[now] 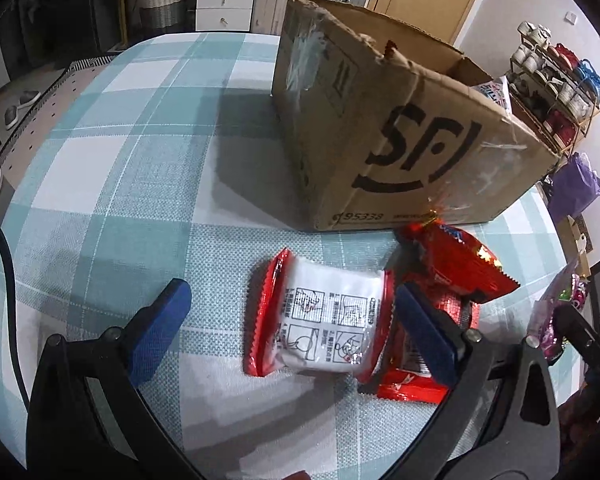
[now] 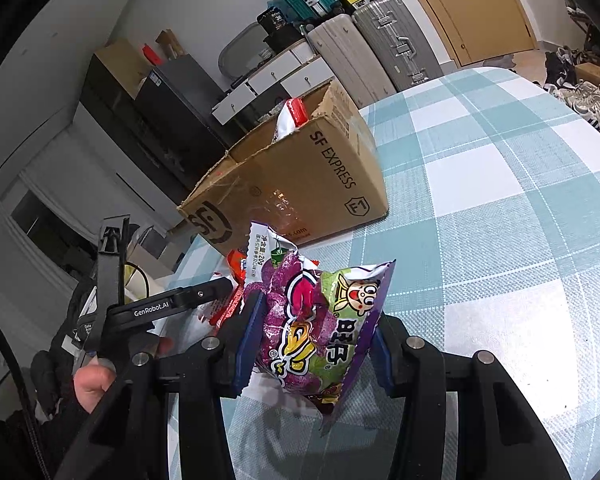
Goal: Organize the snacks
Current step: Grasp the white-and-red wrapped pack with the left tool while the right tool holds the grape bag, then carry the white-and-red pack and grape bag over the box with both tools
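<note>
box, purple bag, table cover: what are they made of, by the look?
Box: brown corrugated cardboard, matte, with torn ragged rims and glossy clear tape patches. Purple bag, clamped in the right gripper: thin printed plastic film, likely; glossy, crinkled, serrated end. Table cover: woven fabric by its visible weave, matte, teal-and-white check.

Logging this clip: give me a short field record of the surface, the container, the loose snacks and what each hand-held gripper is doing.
surface: checked tablecloth
container: open cardboard box, snack bag sticking out
loose snacks: red-and-white packet and red packets in front of the box
left hand-held gripper: open, fingers either side of the red-and-white packet
right hand-held gripper: shut on purple snack bag
</note>
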Demonstrator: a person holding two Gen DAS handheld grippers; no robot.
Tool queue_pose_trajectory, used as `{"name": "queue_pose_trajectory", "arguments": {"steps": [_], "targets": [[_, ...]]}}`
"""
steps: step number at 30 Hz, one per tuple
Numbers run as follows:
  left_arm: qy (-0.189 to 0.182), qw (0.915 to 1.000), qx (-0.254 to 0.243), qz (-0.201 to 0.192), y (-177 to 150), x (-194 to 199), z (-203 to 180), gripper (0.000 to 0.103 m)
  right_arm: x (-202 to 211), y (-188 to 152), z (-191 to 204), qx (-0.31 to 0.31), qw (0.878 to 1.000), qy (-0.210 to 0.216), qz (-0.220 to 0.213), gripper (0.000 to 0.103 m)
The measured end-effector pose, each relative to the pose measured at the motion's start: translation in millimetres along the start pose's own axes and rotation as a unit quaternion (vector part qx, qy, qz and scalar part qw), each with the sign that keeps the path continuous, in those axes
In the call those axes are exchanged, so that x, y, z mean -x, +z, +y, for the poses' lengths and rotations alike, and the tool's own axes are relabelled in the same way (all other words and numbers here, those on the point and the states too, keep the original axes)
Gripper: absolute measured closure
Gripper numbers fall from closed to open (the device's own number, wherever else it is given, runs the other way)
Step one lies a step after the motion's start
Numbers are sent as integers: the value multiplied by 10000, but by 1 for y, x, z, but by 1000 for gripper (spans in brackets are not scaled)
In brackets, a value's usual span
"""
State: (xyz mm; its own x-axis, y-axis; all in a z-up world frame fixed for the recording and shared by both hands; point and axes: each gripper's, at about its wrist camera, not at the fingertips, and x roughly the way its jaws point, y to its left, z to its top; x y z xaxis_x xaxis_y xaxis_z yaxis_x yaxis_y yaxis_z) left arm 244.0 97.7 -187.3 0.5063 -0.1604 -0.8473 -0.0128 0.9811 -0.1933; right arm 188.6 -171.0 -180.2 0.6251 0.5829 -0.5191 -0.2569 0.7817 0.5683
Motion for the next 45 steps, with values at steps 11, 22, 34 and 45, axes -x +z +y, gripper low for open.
{"name": "queue_pose_trajectory", "arguments": {"steps": [11,22,34,45], "targets": [[-87,9987,-502,18,-2,6,-5,58,10,-1,2,-50,10000,-3,-72,55],[-249,9982,-538,47,-8,21,-2,60,23,-1,12,64,9999,-4,-139,55],[-511,9982,-322,-50,-37,54,-6,60,33,-1,24,188,9997,28,-146,55],[-867,9955,-206,-312,-43,101,-14,60,45,3,52,486,9984,174,-224,55]]}}
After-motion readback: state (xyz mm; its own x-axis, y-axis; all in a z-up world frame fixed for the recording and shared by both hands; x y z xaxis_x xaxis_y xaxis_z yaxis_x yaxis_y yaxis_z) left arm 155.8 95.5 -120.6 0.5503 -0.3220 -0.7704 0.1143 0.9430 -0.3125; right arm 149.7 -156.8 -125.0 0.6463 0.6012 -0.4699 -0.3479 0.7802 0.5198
